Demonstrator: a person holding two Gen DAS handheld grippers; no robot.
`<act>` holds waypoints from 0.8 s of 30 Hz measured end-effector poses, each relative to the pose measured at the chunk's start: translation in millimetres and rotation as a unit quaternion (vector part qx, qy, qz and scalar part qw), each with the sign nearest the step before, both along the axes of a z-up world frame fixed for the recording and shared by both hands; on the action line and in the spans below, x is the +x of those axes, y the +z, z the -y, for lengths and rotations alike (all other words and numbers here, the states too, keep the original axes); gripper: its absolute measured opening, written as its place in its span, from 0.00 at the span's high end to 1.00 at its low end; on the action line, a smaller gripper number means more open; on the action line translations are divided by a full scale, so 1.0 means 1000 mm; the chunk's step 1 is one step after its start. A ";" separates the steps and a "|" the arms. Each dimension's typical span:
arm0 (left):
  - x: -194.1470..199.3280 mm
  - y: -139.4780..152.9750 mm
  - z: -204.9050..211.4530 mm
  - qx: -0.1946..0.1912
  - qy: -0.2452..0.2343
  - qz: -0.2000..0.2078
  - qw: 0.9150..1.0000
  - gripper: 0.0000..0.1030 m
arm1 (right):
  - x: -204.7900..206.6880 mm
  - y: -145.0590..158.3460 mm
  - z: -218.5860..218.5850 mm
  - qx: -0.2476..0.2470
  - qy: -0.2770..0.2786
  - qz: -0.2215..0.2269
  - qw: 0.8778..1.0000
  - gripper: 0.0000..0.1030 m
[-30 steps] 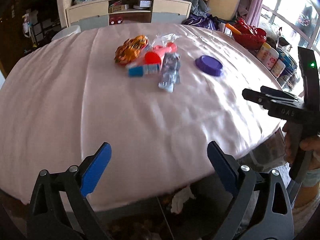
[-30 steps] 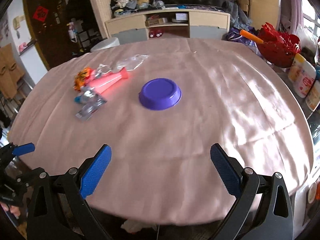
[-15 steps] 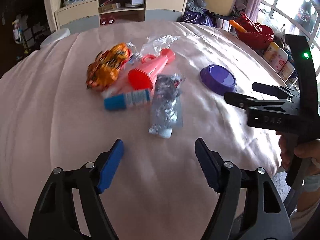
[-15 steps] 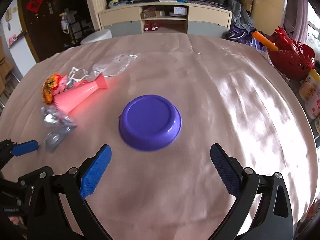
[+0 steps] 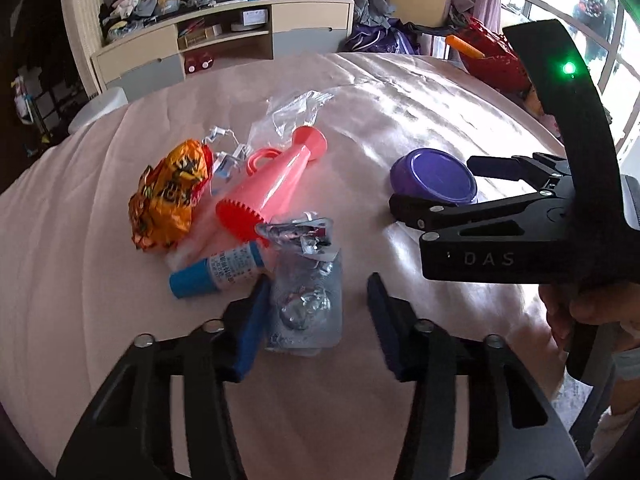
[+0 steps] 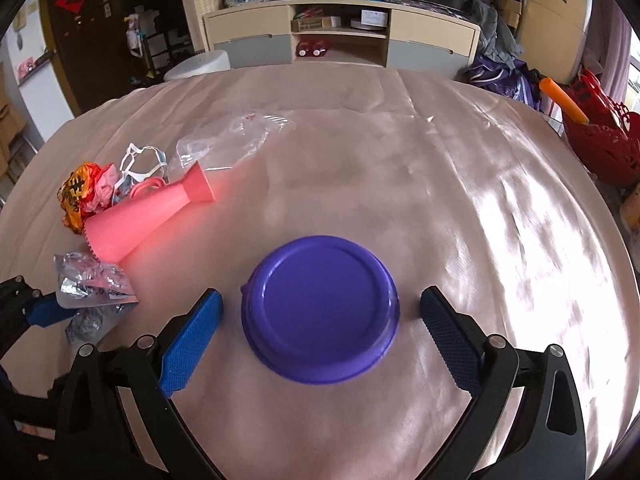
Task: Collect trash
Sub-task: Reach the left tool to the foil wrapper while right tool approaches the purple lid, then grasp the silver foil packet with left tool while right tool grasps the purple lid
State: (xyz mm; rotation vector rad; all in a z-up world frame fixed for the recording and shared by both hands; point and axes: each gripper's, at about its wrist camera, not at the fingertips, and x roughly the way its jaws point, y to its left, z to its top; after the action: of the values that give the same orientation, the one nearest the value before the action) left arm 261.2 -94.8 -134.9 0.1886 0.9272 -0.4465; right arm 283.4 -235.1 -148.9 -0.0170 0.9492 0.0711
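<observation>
Table (image 6: 460, 184): bowl (image 6: 320, 312) upside down near front edge, right of trash cluster. Cluster: foil packet (image 5: 306, 300) nearest, tube (image 5: 216, 272) at its left, horn (image 5: 276, 188) behind both, crumpled wrapper (image 5: 170, 196) left of horn, plastic bag (image 5: 288, 114) farthest back.

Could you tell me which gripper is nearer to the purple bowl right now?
Right. The right gripper straddles the purple bowl, one finger on each side. The left gripper sits off at the silver wrapper.
</observation>
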 end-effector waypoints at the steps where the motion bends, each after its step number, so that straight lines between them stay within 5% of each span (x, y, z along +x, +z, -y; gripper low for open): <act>1: 0.000 0.000 0.000 0.001 0.000 0.002 1.000 0.64 | 0.000 0.001 0.000 0.001 0.003 0.004 1.000 0.14; 3: 0.000 0.001 -0.001 0.002 -0.004 0.004 1.000 0.70 | -0.001 0.003 0.000 0.003 0.006 0.008 1.000 0.24; 11: -0.005 0.004 -0.003 -0.023 -0.014 -0.019 0.999 0.70 | -0.006 0.010 0.005 0.020 0.009 0.009 1.000 0.30; 24: -0.068 0.060 -0.009 -0.020 -0.015 0.025 0.999 0.70 | -0.064 0.070 0.012 0.022 0.013 0.062 0.998 0.30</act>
State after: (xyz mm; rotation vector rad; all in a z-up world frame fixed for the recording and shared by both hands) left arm 193.3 -85.7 -74.7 0.1767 0.8676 -0.4848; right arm 218.9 -246.9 -78.5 0.0061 0.8229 0.1145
